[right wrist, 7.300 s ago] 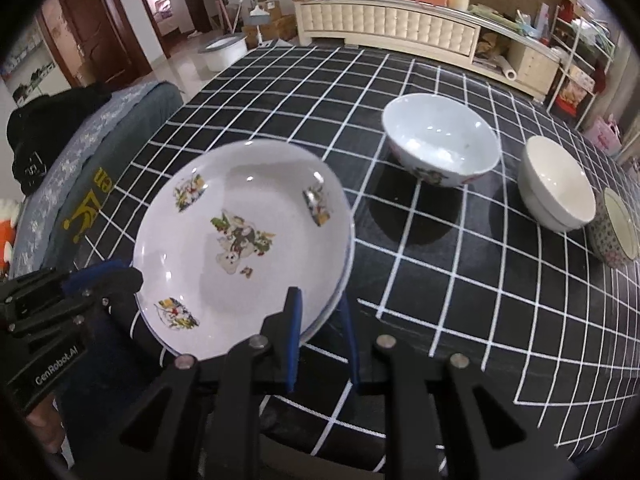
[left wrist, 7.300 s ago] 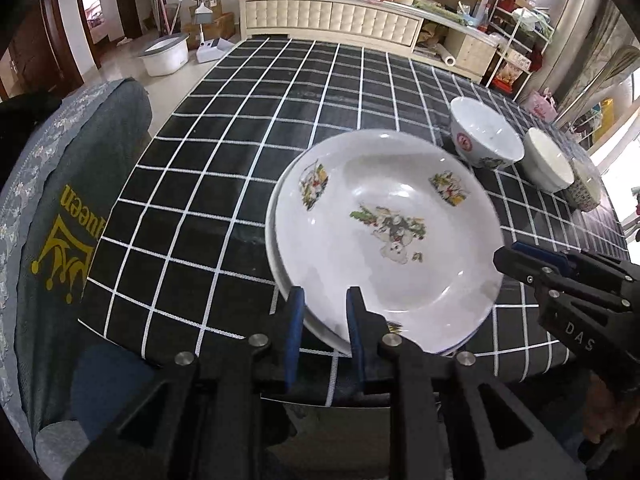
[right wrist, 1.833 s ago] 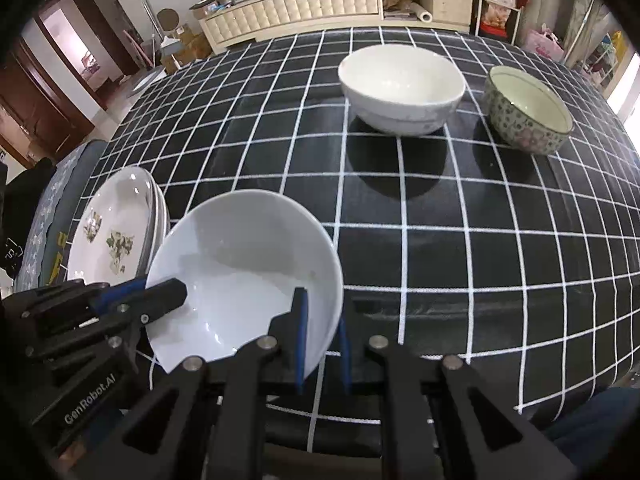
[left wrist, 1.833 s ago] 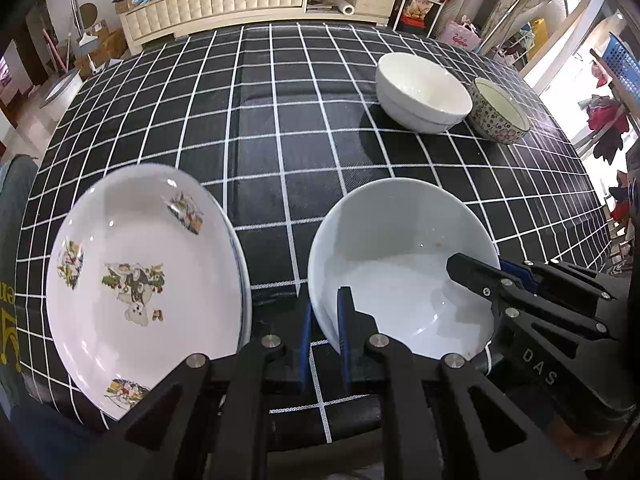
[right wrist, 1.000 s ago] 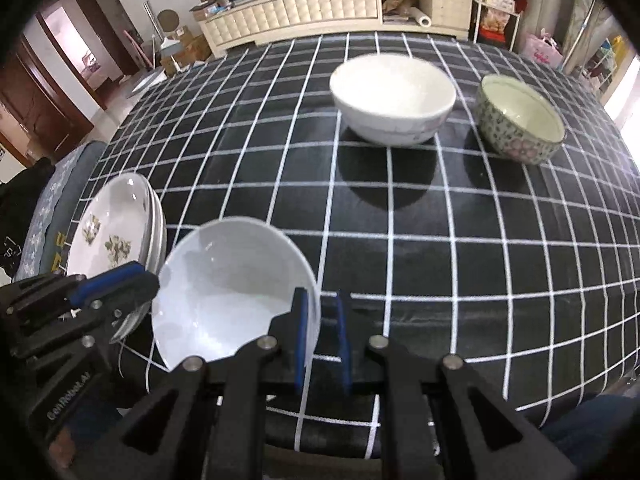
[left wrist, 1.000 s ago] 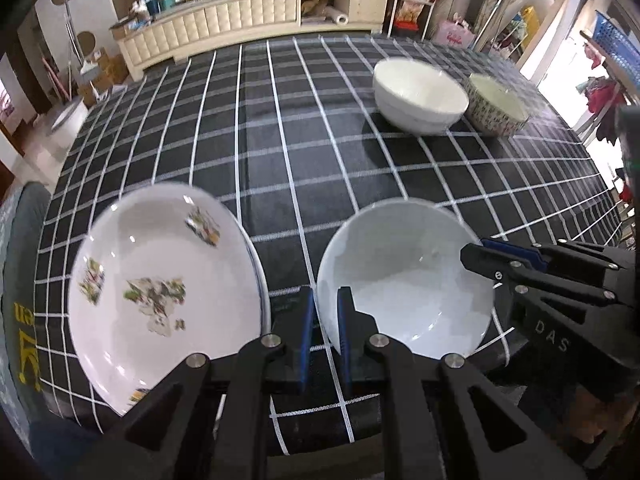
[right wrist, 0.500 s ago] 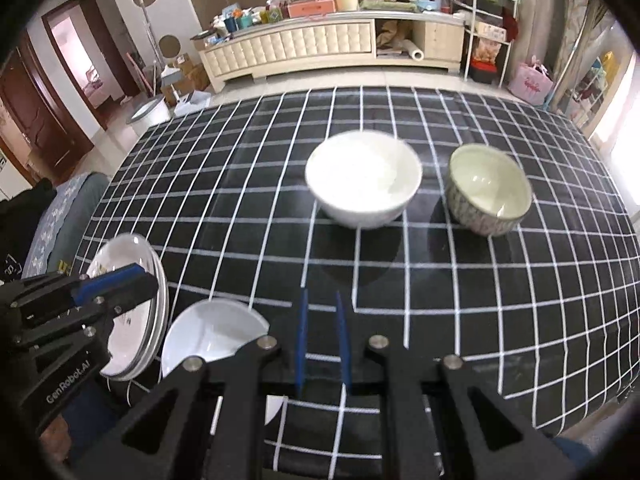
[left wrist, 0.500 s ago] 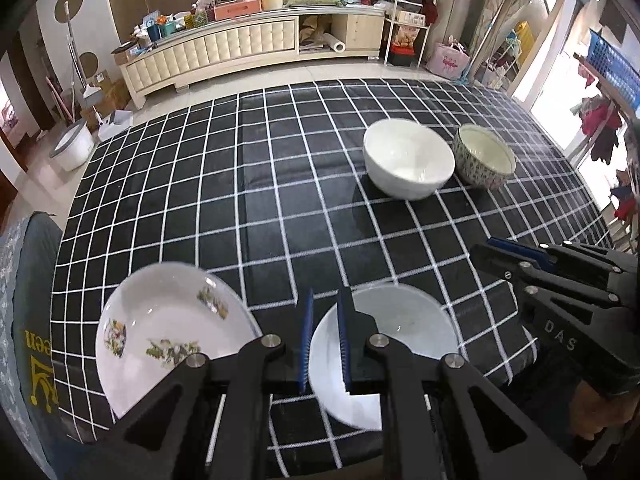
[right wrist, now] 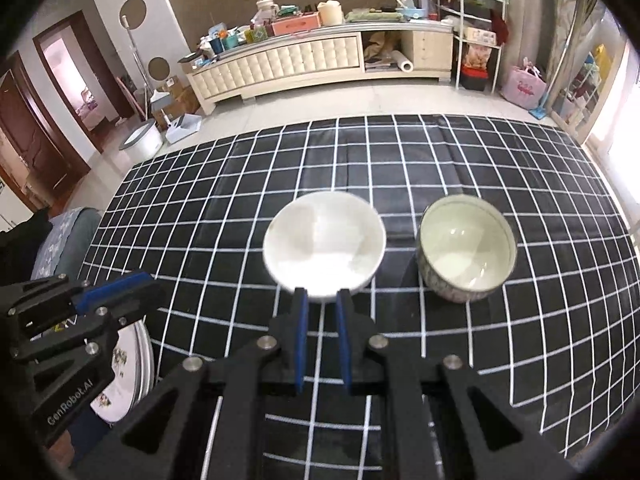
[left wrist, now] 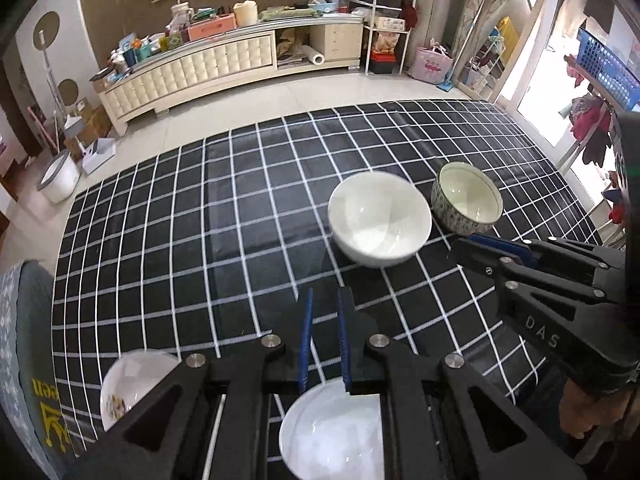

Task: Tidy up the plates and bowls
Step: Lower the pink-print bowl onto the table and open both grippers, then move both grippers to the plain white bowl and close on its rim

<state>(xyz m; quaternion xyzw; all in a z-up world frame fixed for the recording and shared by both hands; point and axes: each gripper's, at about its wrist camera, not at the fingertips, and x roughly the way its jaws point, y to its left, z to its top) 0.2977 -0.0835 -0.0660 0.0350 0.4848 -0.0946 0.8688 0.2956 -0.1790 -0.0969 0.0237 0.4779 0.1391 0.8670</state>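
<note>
My left gripper hangs above the black checked tablecloth, jaws a narrow slit apart and holding nothing; a wide white bowl sits below it, the flower-printed plates to its left. My right gripper, likewise nearly closed and empty, points at a plain white bowl; a speckled-outside bowl stands just right.

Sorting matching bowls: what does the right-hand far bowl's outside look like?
A speckled dark-and-white pattern on the bowl, clearest in the right wrist view.
</note>
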